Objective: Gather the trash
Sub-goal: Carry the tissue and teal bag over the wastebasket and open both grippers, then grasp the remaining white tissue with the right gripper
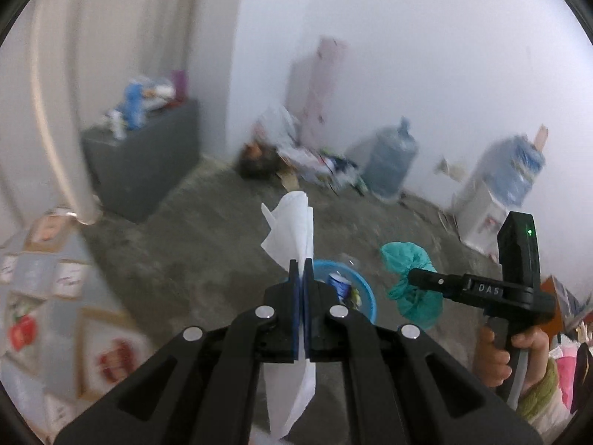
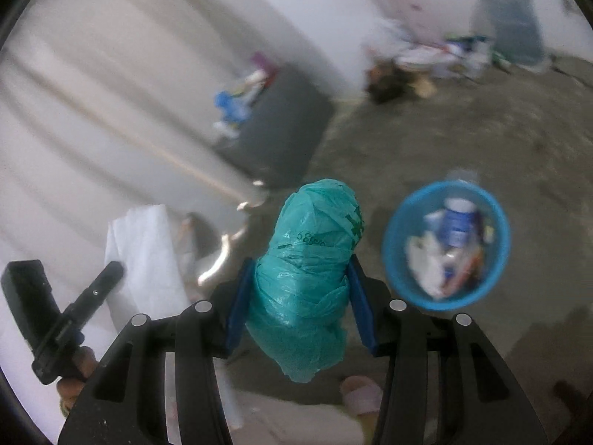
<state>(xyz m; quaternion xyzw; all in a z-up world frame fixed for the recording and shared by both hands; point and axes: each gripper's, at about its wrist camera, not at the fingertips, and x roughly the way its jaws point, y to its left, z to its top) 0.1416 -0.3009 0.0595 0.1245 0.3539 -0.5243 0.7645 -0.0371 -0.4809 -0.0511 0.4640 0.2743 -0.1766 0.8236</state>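
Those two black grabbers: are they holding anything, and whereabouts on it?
Yes. The left gripper pinches a white tissue near its middle; the right gripper clamps a bunched teal plastic bag across its lower middle.

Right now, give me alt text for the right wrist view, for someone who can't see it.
The right gripper grips a crumpled green plastic bag above a concrete floor, with a blue basket of trash to its right. The left gripper holds white paper at lower left.
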